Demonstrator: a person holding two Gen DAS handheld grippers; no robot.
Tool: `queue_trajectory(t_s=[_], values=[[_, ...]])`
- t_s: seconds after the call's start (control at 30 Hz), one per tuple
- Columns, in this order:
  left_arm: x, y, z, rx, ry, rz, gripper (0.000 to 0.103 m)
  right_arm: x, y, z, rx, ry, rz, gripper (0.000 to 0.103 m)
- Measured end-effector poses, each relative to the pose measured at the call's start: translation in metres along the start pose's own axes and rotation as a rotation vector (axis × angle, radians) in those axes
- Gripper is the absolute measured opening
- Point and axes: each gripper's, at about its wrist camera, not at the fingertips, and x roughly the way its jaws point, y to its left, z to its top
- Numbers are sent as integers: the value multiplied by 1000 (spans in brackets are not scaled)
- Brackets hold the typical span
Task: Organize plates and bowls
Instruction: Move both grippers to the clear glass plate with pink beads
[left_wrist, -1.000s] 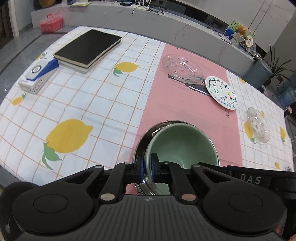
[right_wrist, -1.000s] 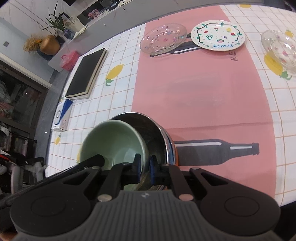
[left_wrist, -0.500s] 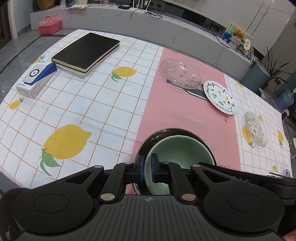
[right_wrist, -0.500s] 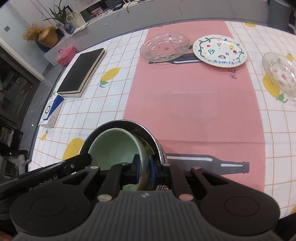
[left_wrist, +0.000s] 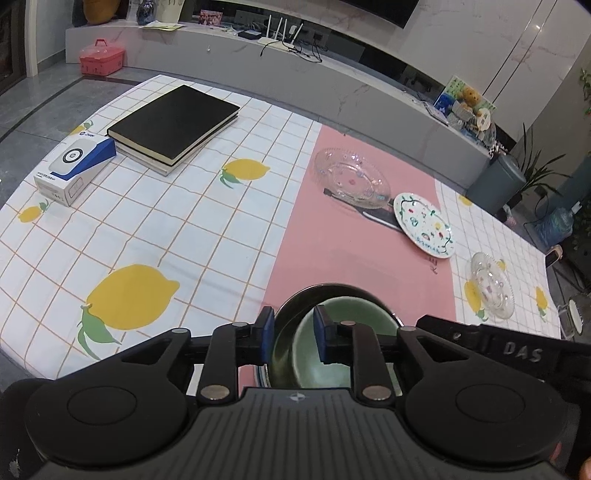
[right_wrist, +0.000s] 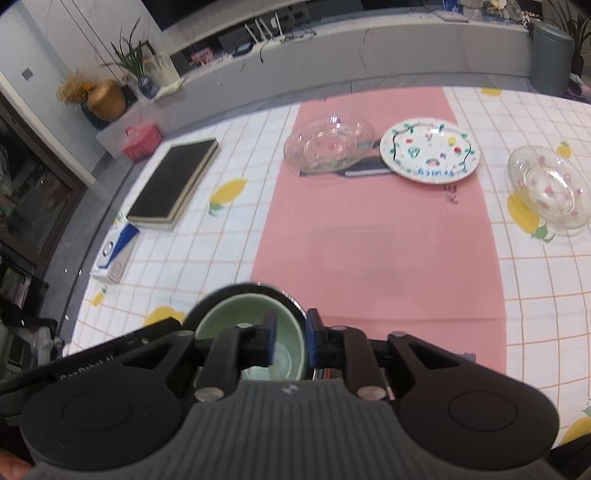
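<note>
Both claws let go at once: the left gripper (left_wrist: 292, 336) and right gripper (right_wrist: 289, 336), clamped a second ago on opposite rims of the nested bowls, are opening, blue pads clear of the rims between them. The green bowl (left_wrist: 343, 328) now sits inside the steel bowl (left_wrist: 286, 334) on the pink runner (left_wrist: 354, 254) at the table's near edge. That stack looks finished; the glass plate (right_wrist: 327, 142), painted plate (right_wrist: 430, 149) and glass bowl (right_wrist: 550, 190) wait, unsorted, farther back.
</note>
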Motion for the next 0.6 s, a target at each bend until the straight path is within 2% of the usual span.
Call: queue_trajectory(t_s=[0.33, 0.6], values=[[-13, -23, -3, 18, -29, -119, 32, -24, -25, -2, 47, -66, -3, 30], [-7, -57, -11, 62, -33, -161, 36, -38, -59, -10, 99, -106, -18, 39]])
